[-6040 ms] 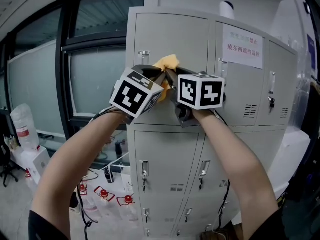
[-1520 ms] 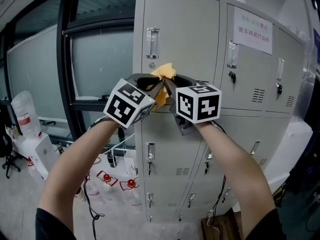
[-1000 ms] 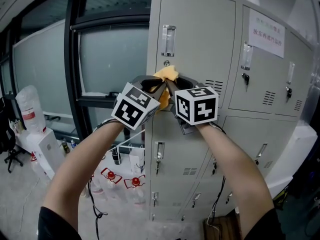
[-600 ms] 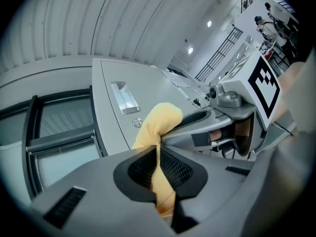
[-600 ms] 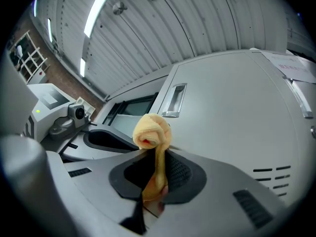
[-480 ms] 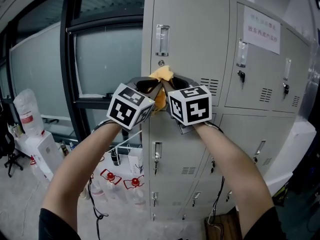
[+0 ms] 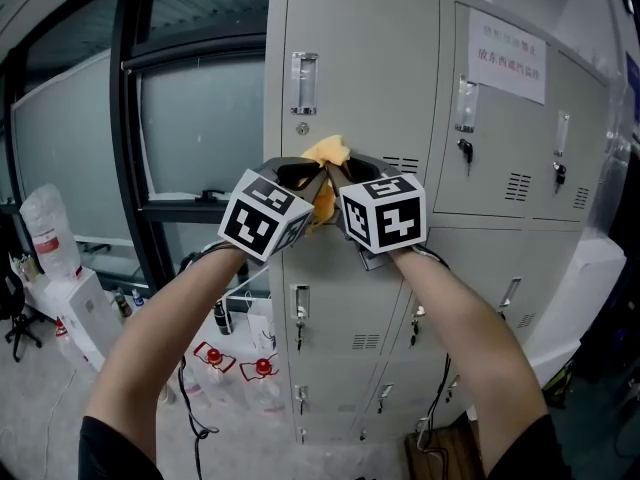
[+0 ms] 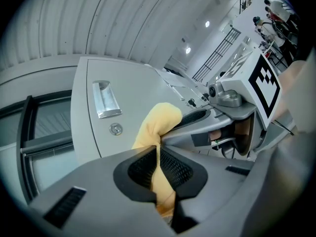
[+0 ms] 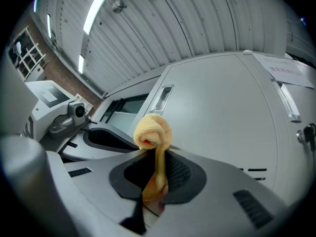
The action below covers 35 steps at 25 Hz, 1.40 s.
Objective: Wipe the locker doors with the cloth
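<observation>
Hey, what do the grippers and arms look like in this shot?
Left claw and right claw are grey moulded plastic with black ribbed pads. Each carries a white cube printed with black square markers. Thin black cables trail from the wrists; dark short sleeves.

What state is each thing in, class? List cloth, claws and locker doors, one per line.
Soft yellow cloth: bunched, gripped by both claws.
Left claw: shut on the cloth.
Right claw: shut on the cloth.
Grey metal locker doors: all shut.
</observation>
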Motion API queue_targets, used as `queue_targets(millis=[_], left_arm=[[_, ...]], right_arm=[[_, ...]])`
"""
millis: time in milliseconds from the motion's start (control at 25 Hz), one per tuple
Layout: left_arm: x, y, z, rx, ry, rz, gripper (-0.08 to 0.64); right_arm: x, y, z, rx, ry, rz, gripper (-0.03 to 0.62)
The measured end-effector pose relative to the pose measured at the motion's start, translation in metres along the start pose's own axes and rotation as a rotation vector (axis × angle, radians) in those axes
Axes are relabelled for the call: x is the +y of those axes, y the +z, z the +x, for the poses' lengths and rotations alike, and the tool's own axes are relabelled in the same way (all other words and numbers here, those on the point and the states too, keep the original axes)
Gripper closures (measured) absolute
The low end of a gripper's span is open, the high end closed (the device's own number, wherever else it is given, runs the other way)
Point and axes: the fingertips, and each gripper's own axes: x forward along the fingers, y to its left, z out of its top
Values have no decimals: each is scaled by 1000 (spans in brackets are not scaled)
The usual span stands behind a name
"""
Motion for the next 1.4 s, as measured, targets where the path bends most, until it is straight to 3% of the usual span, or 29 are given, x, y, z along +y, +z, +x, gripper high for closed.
queue_targets(millis=[640,920,1400], left_arm=[[-65,35,60,-46,-85,36,525],[-96,51,89,-74,-134,8,525],[-116,60,108,-83,-153,10,525]], right_arm=[[-79,-17,-52,5,-93,18,525],[-118,-26,-77,5,-137,31,525],[-142,-34,-93,-14,-140,58,525]])
